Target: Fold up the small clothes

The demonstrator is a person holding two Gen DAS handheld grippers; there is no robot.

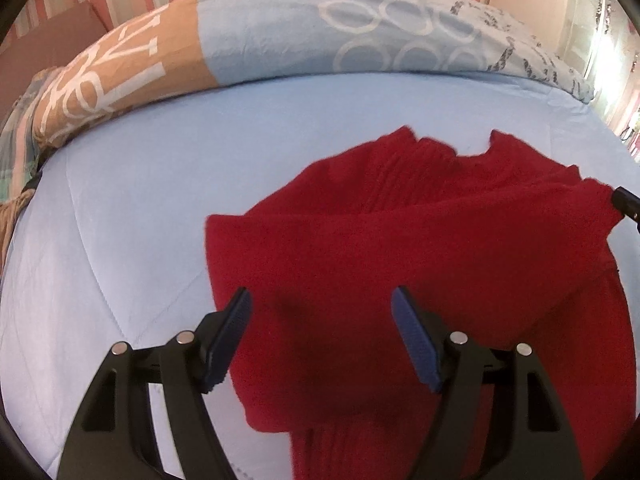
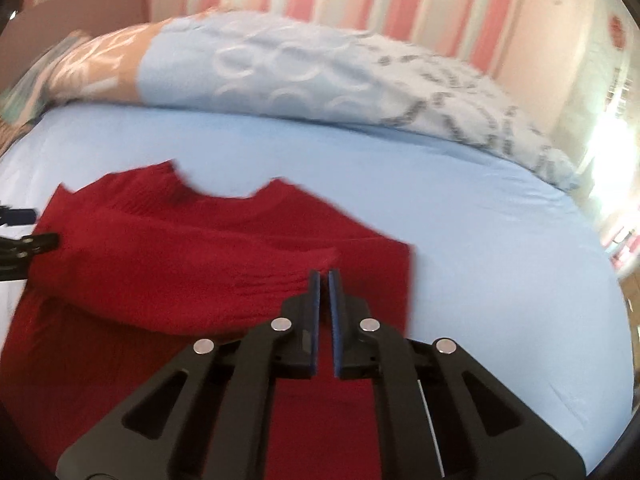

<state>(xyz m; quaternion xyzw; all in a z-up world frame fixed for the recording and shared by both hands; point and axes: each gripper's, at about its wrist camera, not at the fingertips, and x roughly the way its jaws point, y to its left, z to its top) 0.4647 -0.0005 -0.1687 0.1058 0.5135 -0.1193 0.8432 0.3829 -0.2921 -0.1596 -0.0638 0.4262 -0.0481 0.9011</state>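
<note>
**Red sweater partly folded, both sleeves in, body still long**

I have the red knit sweater lying on the pale blue bedsheet, neckline pointing away from me toward the rolled duvet at the far side of the bed. From my left wrist view, one sleeve lies folded across the chest, its ribbed part slanting over the body. From my right wrist view, that sleeve runs across the front and its ribbed cuff ends just ahead of my fingertips.

My left gripper hangs over the near left part of the sweater with its jaws spread wide; nothing sits between the blue pads, and I see only red knit beneath them. My right gripper is clenched, pads nearly together, and I see no cloth caught between them, so I judge it empty. Its tip hovers over the sweater near the cuff and the right edge.

As I read it, the sleeve work is mostly done: the garment looks narrowed into a rough rectangle, the right side showing a straight folded edge. What remains, I judge, is bringing the hem up toward the collar and then smoothing the bundle. The hem lies under my grippers, mostly out of sight, so I cannot tell how flat it is.
</note>
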